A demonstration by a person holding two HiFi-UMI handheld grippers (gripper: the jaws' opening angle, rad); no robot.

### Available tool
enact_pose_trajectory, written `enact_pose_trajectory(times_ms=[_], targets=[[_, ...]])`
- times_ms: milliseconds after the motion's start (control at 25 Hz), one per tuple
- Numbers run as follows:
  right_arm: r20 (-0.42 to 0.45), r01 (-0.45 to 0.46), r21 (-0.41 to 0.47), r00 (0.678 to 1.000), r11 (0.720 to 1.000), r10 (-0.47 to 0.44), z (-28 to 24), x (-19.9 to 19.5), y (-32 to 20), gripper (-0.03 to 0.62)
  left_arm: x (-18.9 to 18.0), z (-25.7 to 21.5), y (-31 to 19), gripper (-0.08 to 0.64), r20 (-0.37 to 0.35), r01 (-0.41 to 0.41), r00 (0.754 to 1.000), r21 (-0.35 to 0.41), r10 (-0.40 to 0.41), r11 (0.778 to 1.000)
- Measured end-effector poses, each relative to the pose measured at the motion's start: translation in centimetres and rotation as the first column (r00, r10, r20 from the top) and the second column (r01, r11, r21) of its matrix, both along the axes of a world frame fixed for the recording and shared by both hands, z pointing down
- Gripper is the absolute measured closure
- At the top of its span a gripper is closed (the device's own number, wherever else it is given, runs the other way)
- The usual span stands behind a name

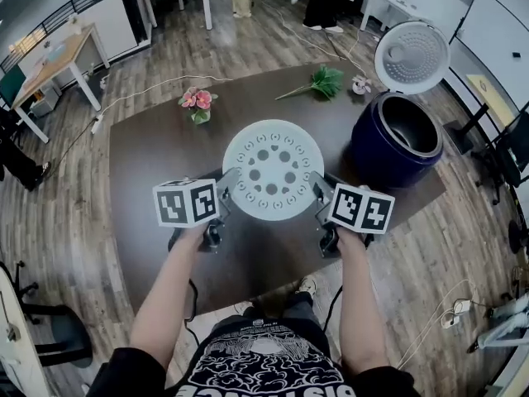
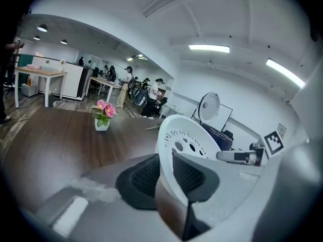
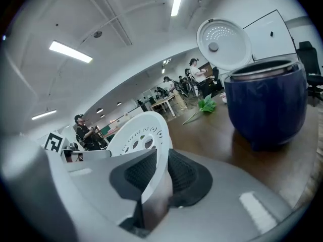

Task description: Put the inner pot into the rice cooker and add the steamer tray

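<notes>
**Item:** white round perforated plastic steamer tray [image 1: 273,169], held between the two grippers, apparently clear of the dark brown wooden table [image 1: 157,164].

**Grip:** left gripper [image 1: 225,190] is clenched on the tray's left rim, with the rim wall pinched between its ribbed black pads [image 2: 146,175]. The right gripper [image 1: 321,190] is clamped the same way on the opposite rim. Both gripper views show the white edge running straight up from between the jaws.

**Step in hand:** judged to be the second half of the task, carrying the tray to the cooker. The dark blue rounded rice cooker [image 1: 395,143] stands beyond and to the right of the right jaws, well apart from the tray. Its white domed lid [image 1: 412,56] is tipped back and open. A grey metal inner pot [image 1: 411,132] appears already seated in the cooker body.

**Next move calls for:** swinging both grippers rightward together, keeping the tray level, centring it over the cooker mouth, then lowering it evenly before either grip lets go. Uneven lowering could catch one rim on the pot's lip.

**Orientation:** a disc, so no true long axis. The holed face looks upward, roughly level. The line from the left jaws to the right jaws crosses its full width, through the centre.
</notes>
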State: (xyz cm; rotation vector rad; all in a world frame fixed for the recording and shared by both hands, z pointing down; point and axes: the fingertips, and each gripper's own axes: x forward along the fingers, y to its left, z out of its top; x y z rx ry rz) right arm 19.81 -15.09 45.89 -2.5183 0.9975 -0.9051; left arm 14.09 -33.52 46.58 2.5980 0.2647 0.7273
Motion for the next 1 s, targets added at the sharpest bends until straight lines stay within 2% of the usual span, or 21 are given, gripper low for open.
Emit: enact_pose_trajectory(times_ms=[680,1000], targets=[[-0.094,-0.121,0.029,0.988,0.992,0.124,-7.1,7.2,13.3,0.526,10.2,-6.6,12.8,0.468,-0.102,-0.146,0.984,-0.006,0.145,0.989],[-0.146,-0.168,0.077,0.973,0.983,0.178,-10.3,10.3,19.9,0.526,14.5,-10.4,19.1,0.469,-0.201,-0.161,0.968,-0.029,0.152,0.987]])
